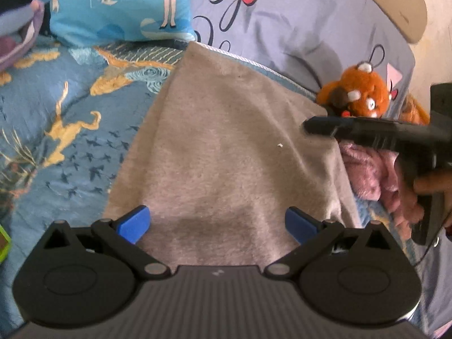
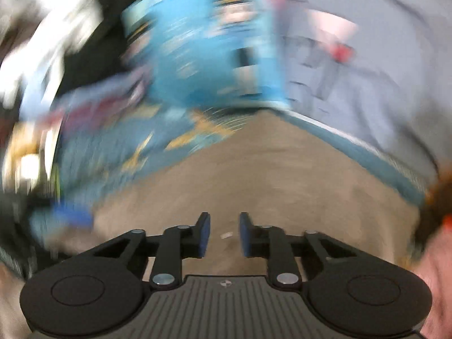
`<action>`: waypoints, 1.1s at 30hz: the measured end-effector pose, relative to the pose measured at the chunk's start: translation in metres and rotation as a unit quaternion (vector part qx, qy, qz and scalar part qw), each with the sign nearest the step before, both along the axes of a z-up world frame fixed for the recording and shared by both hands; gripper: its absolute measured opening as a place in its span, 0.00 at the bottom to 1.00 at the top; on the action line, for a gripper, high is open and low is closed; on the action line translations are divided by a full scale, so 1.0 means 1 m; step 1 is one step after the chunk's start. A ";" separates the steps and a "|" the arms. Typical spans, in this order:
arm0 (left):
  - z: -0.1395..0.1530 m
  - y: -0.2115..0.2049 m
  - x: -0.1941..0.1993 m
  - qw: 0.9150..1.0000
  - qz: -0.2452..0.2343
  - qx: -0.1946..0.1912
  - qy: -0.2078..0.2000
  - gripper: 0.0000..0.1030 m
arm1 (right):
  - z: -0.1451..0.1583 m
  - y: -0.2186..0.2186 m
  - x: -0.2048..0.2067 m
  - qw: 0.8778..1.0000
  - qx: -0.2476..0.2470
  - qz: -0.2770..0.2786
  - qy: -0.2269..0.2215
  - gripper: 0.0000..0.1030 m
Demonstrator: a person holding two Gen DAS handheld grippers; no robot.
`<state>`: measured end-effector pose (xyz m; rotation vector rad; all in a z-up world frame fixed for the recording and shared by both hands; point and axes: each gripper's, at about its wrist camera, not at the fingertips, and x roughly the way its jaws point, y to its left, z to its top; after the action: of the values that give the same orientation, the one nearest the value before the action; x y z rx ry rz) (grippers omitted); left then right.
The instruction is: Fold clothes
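A beige fleece garment (image 1: pixel 226 147) lies flat on the blue patterned bedspread (image 1: pixel 56 141). My left gripper (image 1: pixel 217 224) is open wide, empty, just above the garment's near edge. My right gripper shows in the left wrist view (image 1: pixel 367 134) as a black body coming in from the right over the garment's right edge. In the blurred right wrist view, my right gripper (image 2: pixel 224 234) hovers over the beige garment (image 2: pixel 254 175) with its blue pads a narrow gap apart and nothing between them.
A blue cartoon pillow (image 1: pixel 118 5) and a lavender pillow (image 1: pixel 296 22) lie at the head of the bed. An orange plush toy (image 1: pixel 358 93) and a pink fluffy garment (image 1: pixel 373 175) sit to the right. A purple cloth (image 1: pixel 17 36) is far left.
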<state>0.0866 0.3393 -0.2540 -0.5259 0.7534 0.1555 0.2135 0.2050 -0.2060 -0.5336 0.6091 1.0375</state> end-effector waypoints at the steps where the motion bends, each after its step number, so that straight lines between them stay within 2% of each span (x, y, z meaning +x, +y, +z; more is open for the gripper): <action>1: 0.001 -0.001 -0.001 1.000 -0.003 0.005 0.001 1.00 | -0.007 0.008 -0.007 0.999 -0.022 0.008 -0.022 0.12; 5: 0.002 0.000 -0.004 1.000 -0.005 -0.002 0.000 1.00 | -0.033 0.027 -0.013 0.992 -0.089 -0.010 -0.085 0.11; 10: 0.000 0.006 -0.005 1.000 0.004 -0.018 0.001 1.00 | -0.048 0.027 -0.008 0.989 -0.106 -0.026 -0.100 0.09; 13: 0.000 0.006 -0.005 1.000 0.005 -0.019 0.002 1.00 | -0.049 0.028 -0.011 0.988 -0.110 -0.018 -0.105 0.00; 17: 0.002 0.005 -0.005 1.000 0.002 -0.017 0.003 1.00 | -0.027 0.014 -0.015 0.986 -0.089 -0.057 -0.128 0.00; 20: 0.005 0.006 -0.005 1.000 0.003 -0.019 -0.002 1.00 | 0.009 -0.033 -0.016 0.977 -0.053 -0.147 -0.147 0.00; 22: 0.007 0.008 -0.006 1.000 0.004 -0.020 -0.005 1.00 | 0.032 -0.083 -0.018 0.957 -0.037 -0.241 -0.159 0.00; 23: 0.008 0.009 -0.007 1.000 0.005 -0.020 -0.007 1.00 | 0.042 -0.111 -0.020 0.940 -0.032 -0.295 -0.168 0.00; 24: 0.009 0.009 -0.008 1.000 0.007 -0.019 -0.007 1.00 | 0.049 -0.144 -0.023 0.913 -0.036 -0.362 -0.182 0.04; 25: 0.010 0.010 -0.008 1.000 0.009 -0.018 -0.007 1.00 | 0.052 -0.177 -0.026 0.881 -0.054 -0.431 -0.188 0.18; 26: 0.011 0.011 -0.009 1.000 0.011 -0.017 -0.008 1.00 | 0.050 -0.207 -0.029 0.849 -0.087 -0.489 -0.181 0.42; 27: 0.012 0.012 -0.010 1.000 0.012 -0.018 -0.008 1.00 | 0.049 -0.237 -0.032 0.812 -0.121 -0.544 -0.173 0.52; 28: 0.013 0.013 -0.011 1.000 0.014 -0.018 -0.009 1.00 | 0.047 -0.267 -0.035 0.771 -0.154 -0.596 -0.163 0.51; 29: 0.015 0.014 -0.012 1.000 0.015 -0.019 -0.010 1.00 | 0.045 -0.297 -0.038 0.726 -0.186 -0.644 -0.153 0.45; 30: 0.016 0.015 -0.014 1.000 0.017 -0.022 -0.013 1.00 | 0.044 -0.319 -0.044 0.702 -0.198 -0.669 -0.140 0.44; 33: 0.019 0.020 -0.017 0.999 0.026 -0.021 -0.015 1.00 | 0.052 -0.321 -0.071 0.761 -0.119 -0.629 -0.103 0.46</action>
<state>0.0700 0.3589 -0.2354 -0.5873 0.7156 0.1800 0.1421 -0.1157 -0.1541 -0.3187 0.7162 -0.3928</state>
